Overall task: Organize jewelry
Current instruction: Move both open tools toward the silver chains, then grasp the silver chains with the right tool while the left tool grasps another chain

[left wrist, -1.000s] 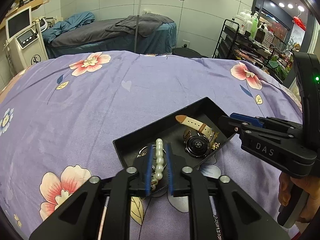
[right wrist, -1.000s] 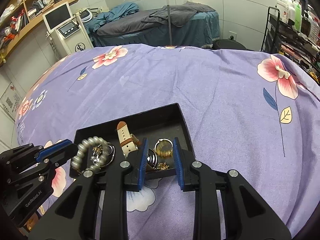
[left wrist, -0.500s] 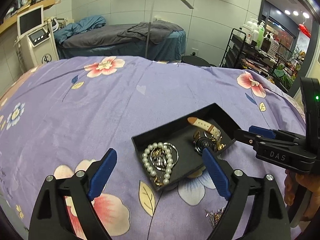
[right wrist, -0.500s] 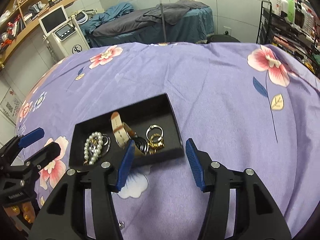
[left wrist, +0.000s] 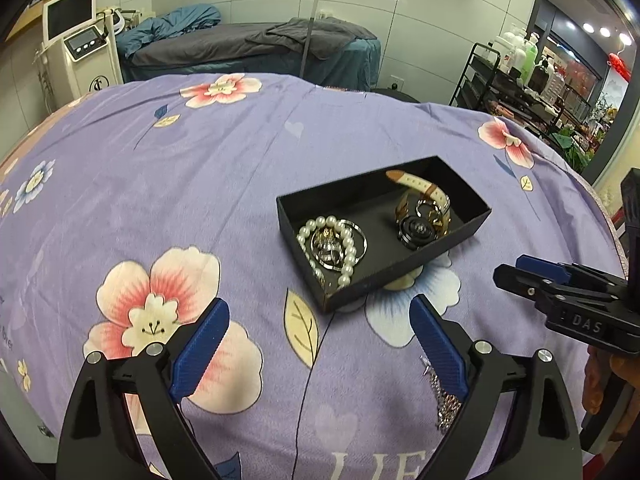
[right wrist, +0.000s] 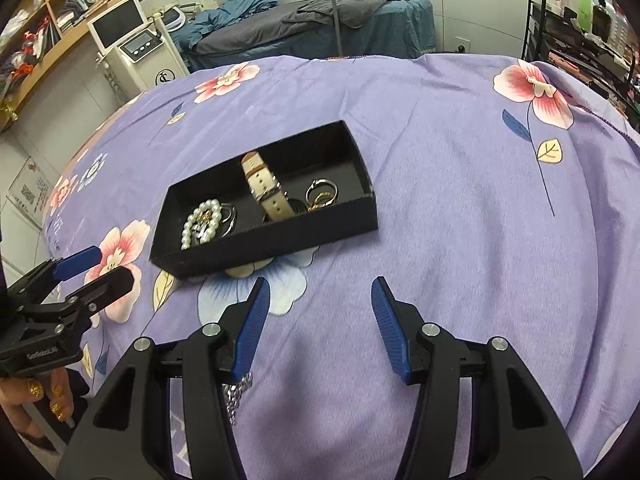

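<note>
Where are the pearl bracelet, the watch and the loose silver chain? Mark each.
pearl bracelet (left wrist: pixel 349 249): left wrist view, beads on its right side.
watch (right wrist: pixel 267 186): right wrist view, cream strap.
silver chain (left wrist: pixel 445 408): left wrist view, links on the bedspread.
</note>
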Action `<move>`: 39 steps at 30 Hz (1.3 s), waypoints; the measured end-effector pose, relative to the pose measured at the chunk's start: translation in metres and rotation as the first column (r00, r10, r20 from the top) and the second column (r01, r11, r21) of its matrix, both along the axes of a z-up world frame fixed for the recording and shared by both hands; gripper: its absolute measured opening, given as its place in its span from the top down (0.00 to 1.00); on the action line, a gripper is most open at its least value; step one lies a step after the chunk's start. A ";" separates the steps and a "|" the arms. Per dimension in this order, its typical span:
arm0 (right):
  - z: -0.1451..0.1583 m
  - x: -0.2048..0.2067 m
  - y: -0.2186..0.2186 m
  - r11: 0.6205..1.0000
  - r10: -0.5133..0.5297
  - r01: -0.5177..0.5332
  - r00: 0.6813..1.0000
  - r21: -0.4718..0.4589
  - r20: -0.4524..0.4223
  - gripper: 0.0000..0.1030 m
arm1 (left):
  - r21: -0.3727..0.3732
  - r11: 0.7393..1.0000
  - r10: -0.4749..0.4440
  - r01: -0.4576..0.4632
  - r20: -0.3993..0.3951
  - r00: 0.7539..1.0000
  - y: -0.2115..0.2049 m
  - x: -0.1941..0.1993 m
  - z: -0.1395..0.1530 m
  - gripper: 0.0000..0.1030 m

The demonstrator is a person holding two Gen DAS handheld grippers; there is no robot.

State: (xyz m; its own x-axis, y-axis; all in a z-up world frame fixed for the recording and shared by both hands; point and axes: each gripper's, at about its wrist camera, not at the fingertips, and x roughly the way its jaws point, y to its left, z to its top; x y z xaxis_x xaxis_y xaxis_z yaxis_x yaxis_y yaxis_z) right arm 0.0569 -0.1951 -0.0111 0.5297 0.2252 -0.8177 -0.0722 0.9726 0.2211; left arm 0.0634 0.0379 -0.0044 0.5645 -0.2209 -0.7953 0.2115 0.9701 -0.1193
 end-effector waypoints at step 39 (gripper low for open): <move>-0.032 -0.111 0.052 0.962 0.259 -0.257 0.966 -0.095 0.008 0.89 | -0.028 0.988 -0.156 0.154 -0.106 0.982 -0.029 -0.045 -0.029 0.30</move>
